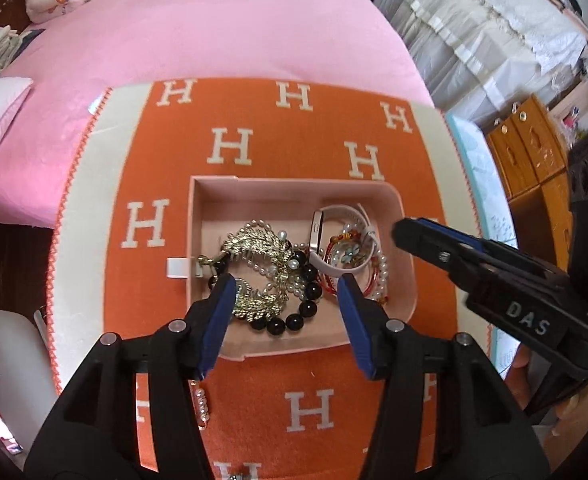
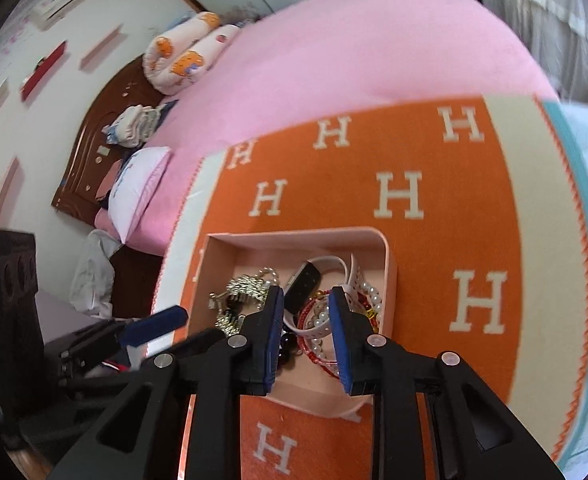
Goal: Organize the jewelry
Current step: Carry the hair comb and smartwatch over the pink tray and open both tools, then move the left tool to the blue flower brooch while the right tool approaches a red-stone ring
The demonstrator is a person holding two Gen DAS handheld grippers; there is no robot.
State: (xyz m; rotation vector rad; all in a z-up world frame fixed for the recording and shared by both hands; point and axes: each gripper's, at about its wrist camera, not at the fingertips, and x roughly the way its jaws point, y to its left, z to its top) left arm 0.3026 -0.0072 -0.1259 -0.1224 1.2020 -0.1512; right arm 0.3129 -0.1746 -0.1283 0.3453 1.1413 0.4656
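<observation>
A pink tray box (image 1: 408, 248) sits on an orange blanket with white H letters (image 1: 230, 146). In it lie a gold leaf comb (image 1: 258, 248), a black bead bracelet (image 1: 294, 320), a pale-strapped watch (image 1: 334, 232) and red and pearl bracelets (image 1: 378, 276). My left gripper (image 1: 287, 284) hangs open just over the comb and beads, holding nothing. My right gripper (image 2: 306, 296) stands open a little over the watch (image 2: 304, 284) and the pearl bracelets (image 2: 374, 296), its pads apart from them. A short pearl strand (image 1: 203, 404) lies outside the box, partly hidden by my left finger.
The blanket lies on a pink bed (image 1: 214, 32). A rolled quilt (image 2: 182, 56) and a pillow (image 2: 138, 192) are at the headboard end. A wooden cabinet (image 1: 530, 152) and lace curtains (image 1: 474, 20) stand to the right of the bed.
</observation>
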